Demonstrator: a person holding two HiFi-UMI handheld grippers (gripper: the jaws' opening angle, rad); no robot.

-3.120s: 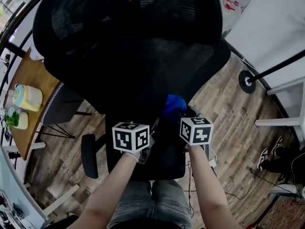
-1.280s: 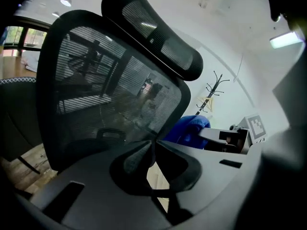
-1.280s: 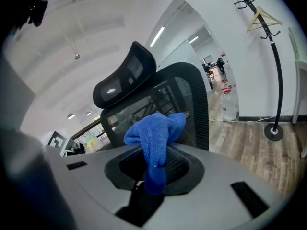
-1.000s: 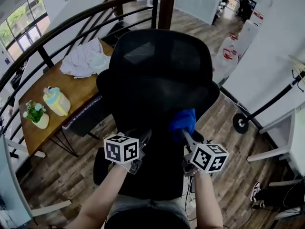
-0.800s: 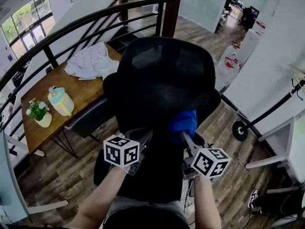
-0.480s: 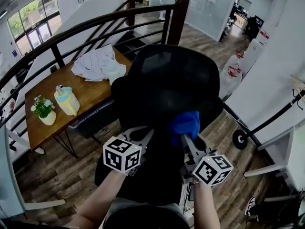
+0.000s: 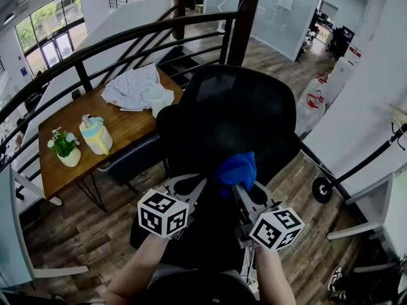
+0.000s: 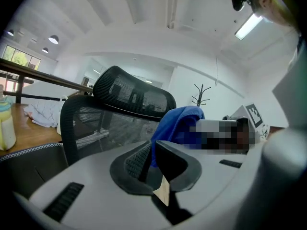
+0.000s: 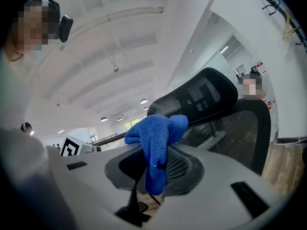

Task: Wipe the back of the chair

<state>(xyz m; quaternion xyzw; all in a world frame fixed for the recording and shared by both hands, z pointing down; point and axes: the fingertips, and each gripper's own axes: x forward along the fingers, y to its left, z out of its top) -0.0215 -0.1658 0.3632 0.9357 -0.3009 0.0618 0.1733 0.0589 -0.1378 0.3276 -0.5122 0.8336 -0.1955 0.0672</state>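
The right gripper (image 9: 156, 163) has its jaws squeezed tight on a blue cloth (image 9: 156, 133). The cloth bunches up above the jaws and a bit hangs down between them. The left gripper (image 8: 150, 159) has its jaws a little apart, and nothing is between them. It sits just beside the cloth, on its left. From the head view, the cloth (image 7: 235, 169) is at the low part of the back of the black chair (image 7: 235, 116), near the middle. It is hard to tell if it touches. Left of the chair is a wood table (image 7: 127, 129) with a white rag (image 7: 137, 88), a jug (image 7: 96, 135) and a small plant (image 7: 65, 146) on it.
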